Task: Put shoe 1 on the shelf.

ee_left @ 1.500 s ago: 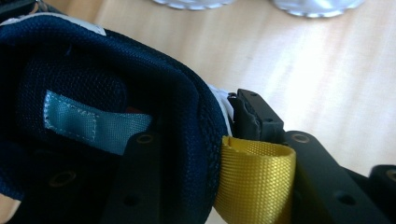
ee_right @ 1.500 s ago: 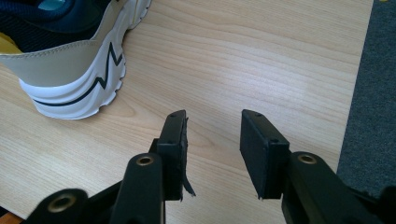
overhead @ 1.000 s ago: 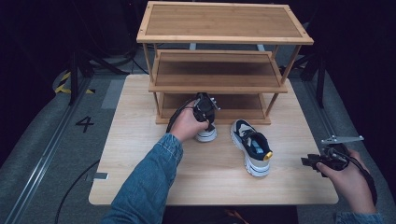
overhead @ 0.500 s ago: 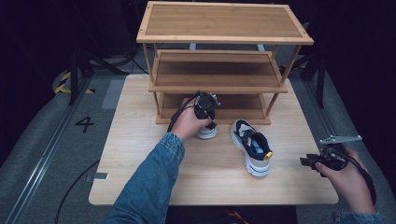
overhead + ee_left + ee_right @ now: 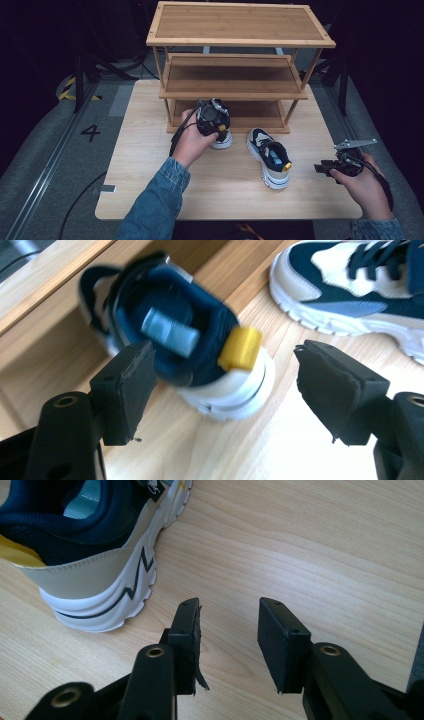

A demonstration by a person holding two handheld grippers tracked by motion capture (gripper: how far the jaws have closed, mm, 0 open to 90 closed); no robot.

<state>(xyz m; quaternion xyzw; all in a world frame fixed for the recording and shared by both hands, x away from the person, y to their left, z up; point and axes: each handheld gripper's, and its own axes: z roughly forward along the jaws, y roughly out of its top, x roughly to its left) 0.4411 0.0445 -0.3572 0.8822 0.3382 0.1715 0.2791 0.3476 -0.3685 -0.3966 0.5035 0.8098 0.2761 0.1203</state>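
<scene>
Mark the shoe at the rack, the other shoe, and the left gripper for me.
Shoe at the rack (image 5: 220, 385): left gripper view, white heel sole.
Other shoe (image 5: 270, 159): high view, middle of its upper.
Left gripper (image 5: 222, 390): left gripper view, midway between its open jaws.

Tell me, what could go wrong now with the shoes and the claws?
The left claw has just been opening, its jaws wide either side of the first shoe, whose heel pokes out of the rack's bottom shelf; a bump might knock it crooked. The second shoe lies on the table, apart from the empty right claw, so it may get forgotten.
</scene>
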